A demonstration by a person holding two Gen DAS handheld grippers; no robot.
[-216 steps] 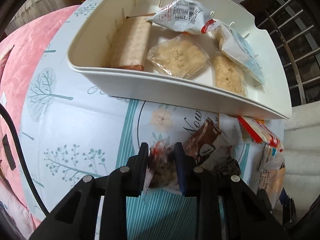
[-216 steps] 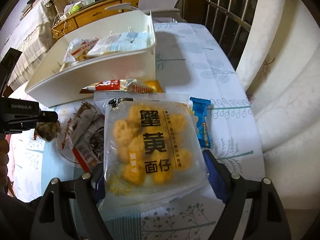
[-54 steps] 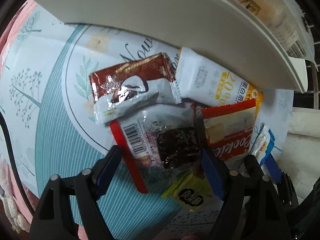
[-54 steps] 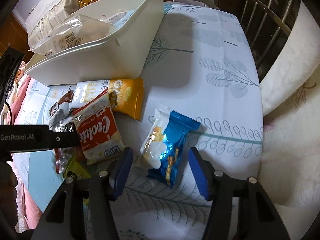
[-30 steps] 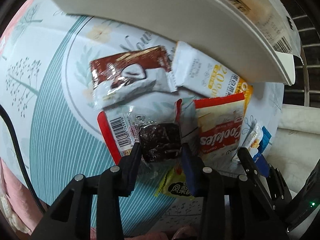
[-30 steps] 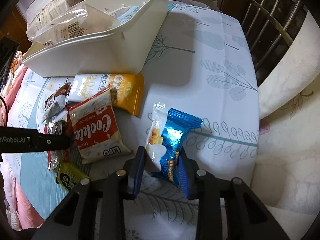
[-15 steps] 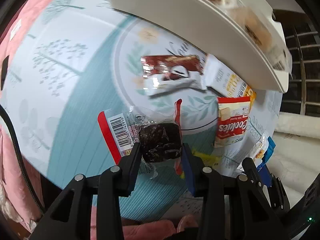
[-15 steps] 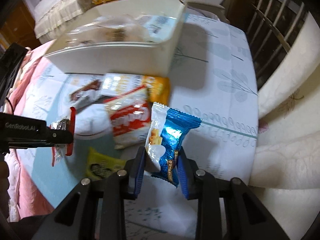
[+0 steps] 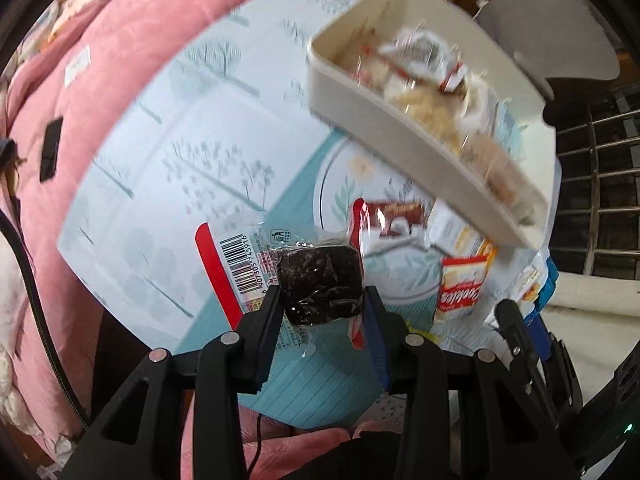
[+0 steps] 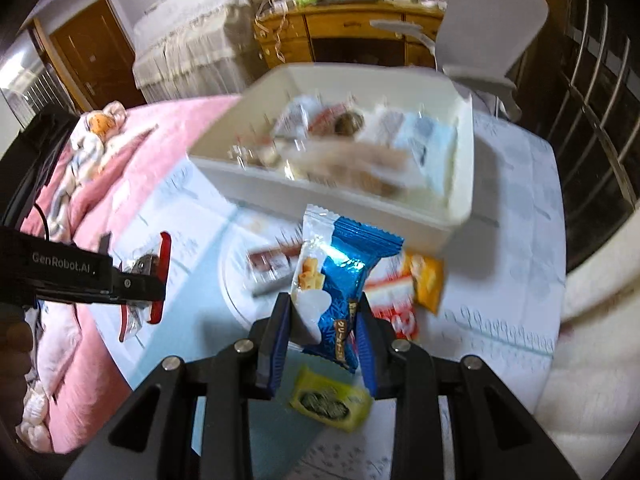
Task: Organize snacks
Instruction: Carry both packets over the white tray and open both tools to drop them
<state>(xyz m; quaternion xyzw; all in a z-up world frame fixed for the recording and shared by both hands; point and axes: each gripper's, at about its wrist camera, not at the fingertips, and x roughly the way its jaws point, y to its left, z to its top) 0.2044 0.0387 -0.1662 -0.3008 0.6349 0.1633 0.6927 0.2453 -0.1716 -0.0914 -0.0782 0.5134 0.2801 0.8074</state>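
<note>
A pale blue tree-print tablecloth [image 9: 168, 184] covers the table; a pink quilt [image 9: 100, 40] lies beside it. The white bin [image 10: 460, 200] holds blurred packets. The left gripper [image 9: 322, 300] clamps a clear, red-edged packet [image 9: 320, 280] with a dark block inside, above the cloth. The right gripper [image 10: 322, 320] pinches a blue snack packet [image 10: 344, 276], also raised.

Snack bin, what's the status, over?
Left gripper shut on dark snack. Right gripper shut on blue packet. White bin ahead, part full. Path looks clear.
</note>
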